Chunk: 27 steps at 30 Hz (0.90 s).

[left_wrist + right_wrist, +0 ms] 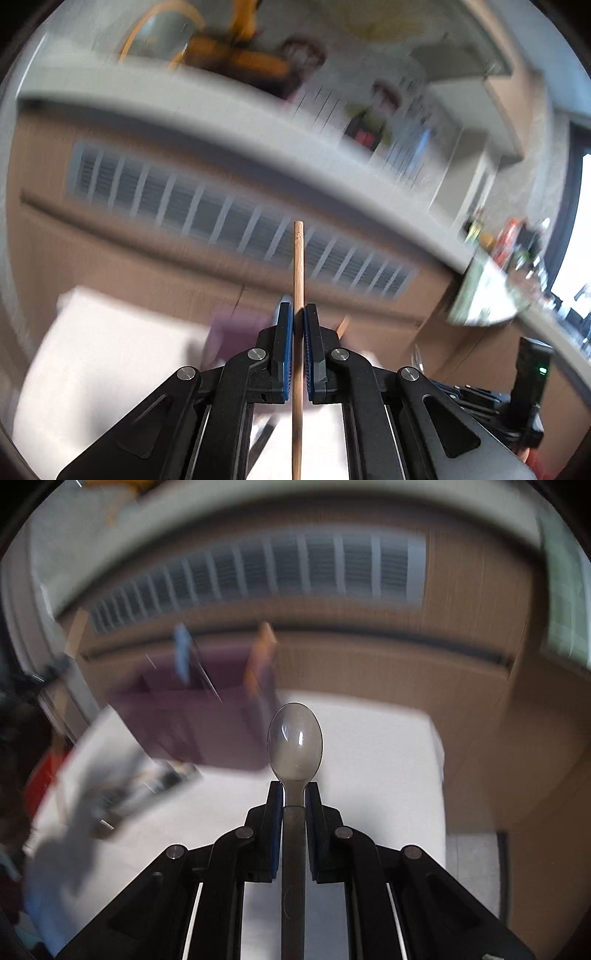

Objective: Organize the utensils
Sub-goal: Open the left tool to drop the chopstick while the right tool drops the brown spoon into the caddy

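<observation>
A wooden chopstick [298,266] stands upright between the blue pads of my left gripper [298,314], which is shut on it; its tip rises well above the fingertips. In the right wrist view my right gripper [294,790] is shut on the handle of a clear plastic spoon [294,740], whose bowl sticks out past the fingertips. Beyond the spoon lies a purple organizer tray [192,716], blurred, on a white table [369,768]. A blue utensil [182,653] and an orange one [260,657] stick up from the tray. In the left wrist view the tray [236,328] is a blurred purple patch.
A wooden wall with a long slatted vent [236,218] runs behind the table. A grey shelf [184,96] above it carries bottles and yellow things. Blurred loose utensils [147,782] lie at the table's left. The other gripper's black body [532,373] shows at lower right.
</observation>
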Tool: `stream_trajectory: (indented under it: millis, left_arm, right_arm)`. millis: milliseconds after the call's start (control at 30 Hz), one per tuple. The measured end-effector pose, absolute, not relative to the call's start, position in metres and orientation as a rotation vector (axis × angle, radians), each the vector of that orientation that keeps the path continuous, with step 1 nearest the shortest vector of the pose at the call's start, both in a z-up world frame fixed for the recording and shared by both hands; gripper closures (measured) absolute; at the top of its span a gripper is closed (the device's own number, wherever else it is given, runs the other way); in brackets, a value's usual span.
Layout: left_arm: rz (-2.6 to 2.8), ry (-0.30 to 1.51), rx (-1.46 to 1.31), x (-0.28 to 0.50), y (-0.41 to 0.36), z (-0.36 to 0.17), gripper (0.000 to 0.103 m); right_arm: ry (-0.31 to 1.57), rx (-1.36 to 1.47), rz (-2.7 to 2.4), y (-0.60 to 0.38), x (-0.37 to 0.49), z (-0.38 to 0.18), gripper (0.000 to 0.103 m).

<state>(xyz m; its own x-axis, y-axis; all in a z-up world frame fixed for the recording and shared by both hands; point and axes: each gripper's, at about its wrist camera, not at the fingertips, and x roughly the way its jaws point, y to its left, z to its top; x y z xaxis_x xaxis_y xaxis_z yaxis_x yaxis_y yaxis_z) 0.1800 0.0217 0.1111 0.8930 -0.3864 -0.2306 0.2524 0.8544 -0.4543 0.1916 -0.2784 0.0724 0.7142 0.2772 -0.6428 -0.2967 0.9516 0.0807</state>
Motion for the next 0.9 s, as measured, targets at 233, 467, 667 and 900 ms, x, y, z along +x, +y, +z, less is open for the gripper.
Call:
stream_trajectory:
  millis: [233, 467, 667, 900]
  left_arm:
    - [-0.259, -0.039, -0.345, 0.180, 0.005, 0.164, 0.097]
    - [-0.191, 0.016, -0.337, 0.234, 0.008, 0.129, 0.097]
    - [-0.185, 0.072, -0.384, 0.264, 0.013, 0.106, 0.097]
    - [-0.212, 0.101, -0.374, 0.274, 0.005, 0.089, 0.096]
  right_arm:
    - [0.202, 0.041, 0.373, -0.227, 0.186, 0.166, 0.093]
    - [0.247, 0.025, 0.413, -0.193, 0.250, 0.126, 0.093]
    - [0.274, 0.003, 0.396, -0.179, 0.284, 0.085, 0.093]
    - [0.248, -0.040, 0.391, -0.175, 0.290, 0.065, 0.093]
